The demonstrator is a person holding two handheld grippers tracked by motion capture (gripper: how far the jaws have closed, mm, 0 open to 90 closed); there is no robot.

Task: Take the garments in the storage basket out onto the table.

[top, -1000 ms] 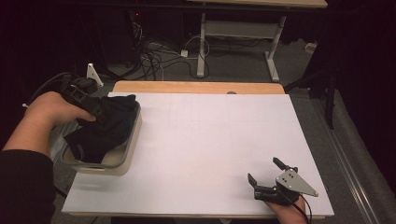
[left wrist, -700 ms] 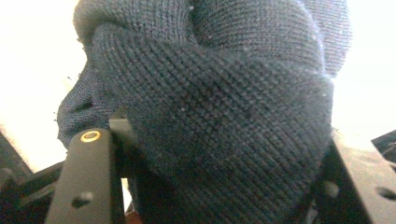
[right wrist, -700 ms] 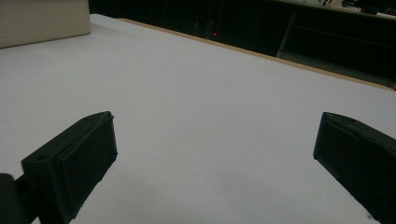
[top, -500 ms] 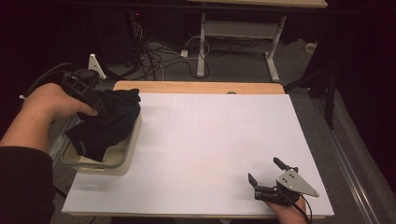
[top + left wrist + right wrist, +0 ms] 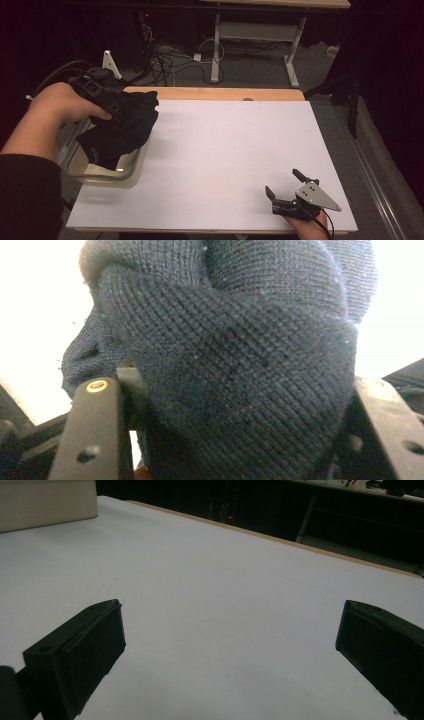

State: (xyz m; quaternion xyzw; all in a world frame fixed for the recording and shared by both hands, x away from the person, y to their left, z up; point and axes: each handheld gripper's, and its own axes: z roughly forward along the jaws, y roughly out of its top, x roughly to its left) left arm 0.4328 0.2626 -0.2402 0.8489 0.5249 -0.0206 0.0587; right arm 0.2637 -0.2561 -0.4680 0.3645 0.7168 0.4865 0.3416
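Note:
A dark blue knitted cloth (image 5: 125,127) hangs bunched over a clear plastic bin (image 5: 107,176) at the table's left edge. Its lower end still reaches into the bin. My left gripper (image 5: 119,107) is shut on the cloth's upper part, and the person's hand holds it above the bin's far end. In the left gripper view the knit cloth (image 5: 235,350) bulges between the two black jaws and hides their pads. My right gripper (image 5: 282,182) rests at the table's front right, open with nothing between its jaws. In the right gripper view, the right gripper (image 5: 230,645) has only white table ahead.
A white sheet (image 5: 225,150) covers the table, with a wooden strip (image 5: 215,93) along the far edge. The bin's pale wall (image 5: 45,500) stands far off in the right gripper view. Cables and desk legs lie on the floor behind.
The left hand has risen and drawn back, pulling the cloth up out of the bin. The right gripper has kept still.

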